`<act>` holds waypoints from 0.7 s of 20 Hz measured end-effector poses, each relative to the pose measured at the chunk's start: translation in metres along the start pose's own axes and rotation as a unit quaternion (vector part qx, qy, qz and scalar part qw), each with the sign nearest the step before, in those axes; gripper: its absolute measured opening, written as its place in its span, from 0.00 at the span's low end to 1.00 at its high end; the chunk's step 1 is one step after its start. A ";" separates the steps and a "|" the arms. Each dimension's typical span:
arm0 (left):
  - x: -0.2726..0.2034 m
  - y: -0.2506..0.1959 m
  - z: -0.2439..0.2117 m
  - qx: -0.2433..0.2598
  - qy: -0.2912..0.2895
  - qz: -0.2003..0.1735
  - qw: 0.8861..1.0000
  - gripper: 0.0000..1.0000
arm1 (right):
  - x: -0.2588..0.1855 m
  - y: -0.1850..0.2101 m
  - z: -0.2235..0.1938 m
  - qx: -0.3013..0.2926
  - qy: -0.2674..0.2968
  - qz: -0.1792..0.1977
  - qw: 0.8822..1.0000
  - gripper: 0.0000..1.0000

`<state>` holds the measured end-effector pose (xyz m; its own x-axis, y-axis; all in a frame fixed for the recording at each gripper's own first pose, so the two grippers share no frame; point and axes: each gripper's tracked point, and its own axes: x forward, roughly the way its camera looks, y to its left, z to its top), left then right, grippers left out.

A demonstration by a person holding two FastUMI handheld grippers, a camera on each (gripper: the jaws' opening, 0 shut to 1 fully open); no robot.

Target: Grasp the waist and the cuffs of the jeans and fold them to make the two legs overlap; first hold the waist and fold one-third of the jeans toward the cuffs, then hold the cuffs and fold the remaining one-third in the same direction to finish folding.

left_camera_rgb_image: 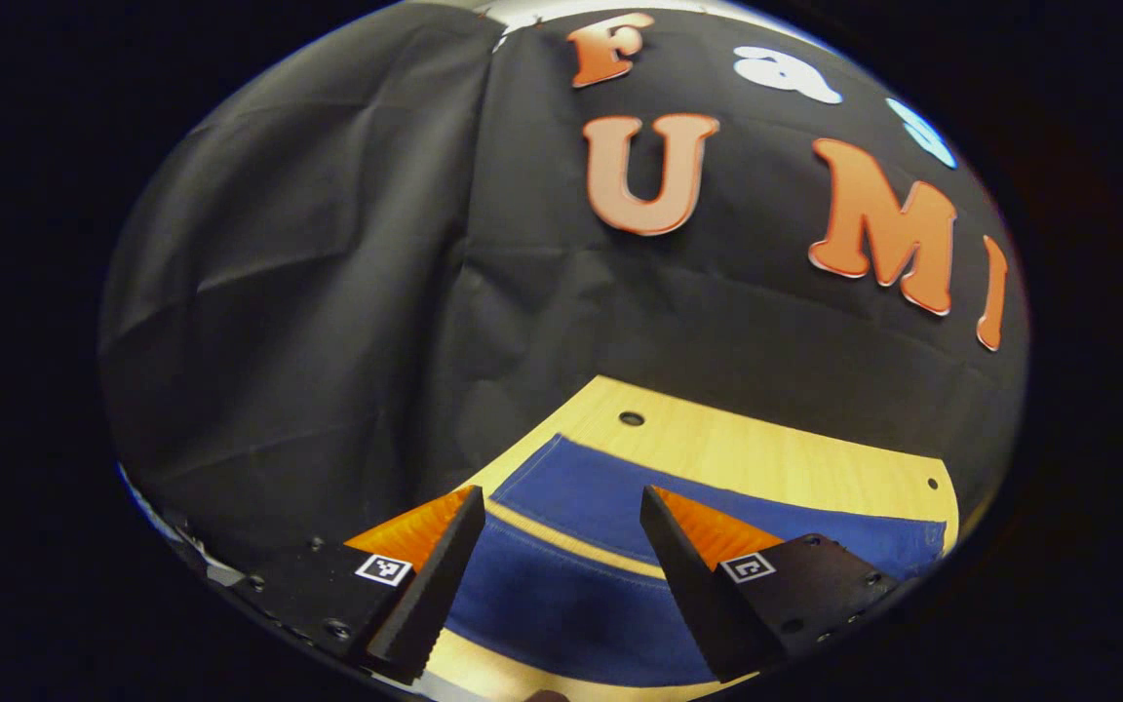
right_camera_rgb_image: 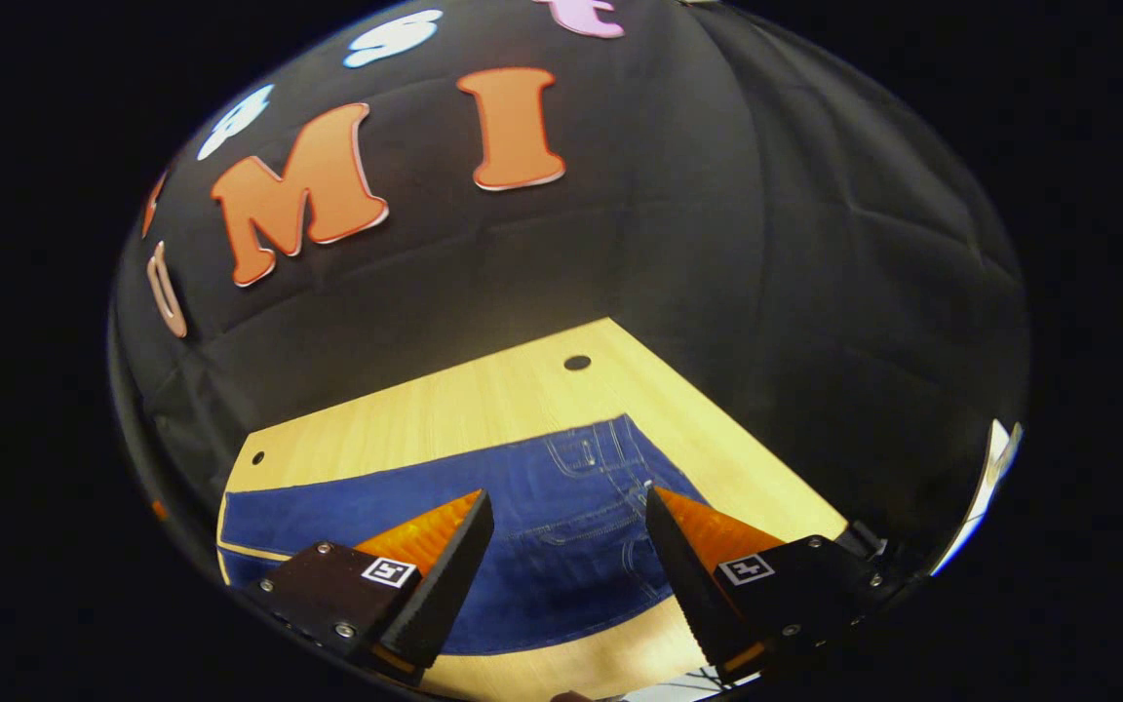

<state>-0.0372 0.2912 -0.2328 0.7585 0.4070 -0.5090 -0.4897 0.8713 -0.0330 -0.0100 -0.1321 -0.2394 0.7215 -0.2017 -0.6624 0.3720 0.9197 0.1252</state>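
Blue jeans flat on wood table, lower centre of left gripper view, legs apart w/ table strip btwn | left gripper apart, above legs | right gripper apart, above waist end, lower centre of right gripper view

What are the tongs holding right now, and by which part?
Nothing. Both the left tongs and right tongs are open above the jeans, spread flat on the table.
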 end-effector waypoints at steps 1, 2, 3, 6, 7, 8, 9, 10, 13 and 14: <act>0.010 0.012 -0.009 -0.019 0.018 0.006 1.000 0.99 | 0.004 -0.005 -0.007 0.019 0.018 -0.002 1.000 0.97; 0.016 0.023 -0.018 -0.039 0.037 0.008 0.999 0.98 | 0.009 -0.010 -0.014 0.039 0.034 -0.004 0.999 0.97; 0.022 0.032 -0.026 -0.060 0.054 0.011 0.997 0.97 | 0.014 -0.014 -0.020 0.057 0.048 -0.002 0.997 0.97; 0.033 0.051 -0.055 -0.109 0.113 0.028 0.987 0.97 | 0.024 -0.028 -0.039 0.090 0.083 -0.012 0.992 0.98; 0.036 0.057 -0.063 -0.126 0.131 0.034 0.983 0.97 | 0.027 -0.030 -0.043 0.094 0.092 -0.014 0.991 0.98; 0.042 0.063 -0.075 -0.141 0.151 0.039 0.978 0.98 | 0.030 -0.034 -0.048 0.098 0.100 -0.019 0.990 0.98; 0.044 0.067 -0.085 -0.156 0.167 0.041 0.973 0.99 | 0.033 -0.034 -0.052 0.102 0.106 -0.018 0.989 0.98; 0.051 0.071 -0.092 -0.170 0.178 0.041 0.968 0.98 | 0.035 -0.035 -0.056 0.105 0.113 -0.020 0.988 0.98; 0.059 0.079 -0.110 -0.205 0.207 0.047 0.956 0.97 | 0.041 -0.033 -0.064 0.112 0.129 -0.018 0.985 0.98; 0.061 0.083 -0.117 -0.218 0.219 0.049 0.950 0.97 | 0.043 -0.032 -0.066 0.118 0.136 -0.017 0.984 0.98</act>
<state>-0.0815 0.3561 -0.3676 0.4946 0.2444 -0.8340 -0.7532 0.5994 -0.2710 -0.0299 -0.1482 -0.3206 0.5352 -0.1044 -0.8382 0.5419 0.8037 0.2459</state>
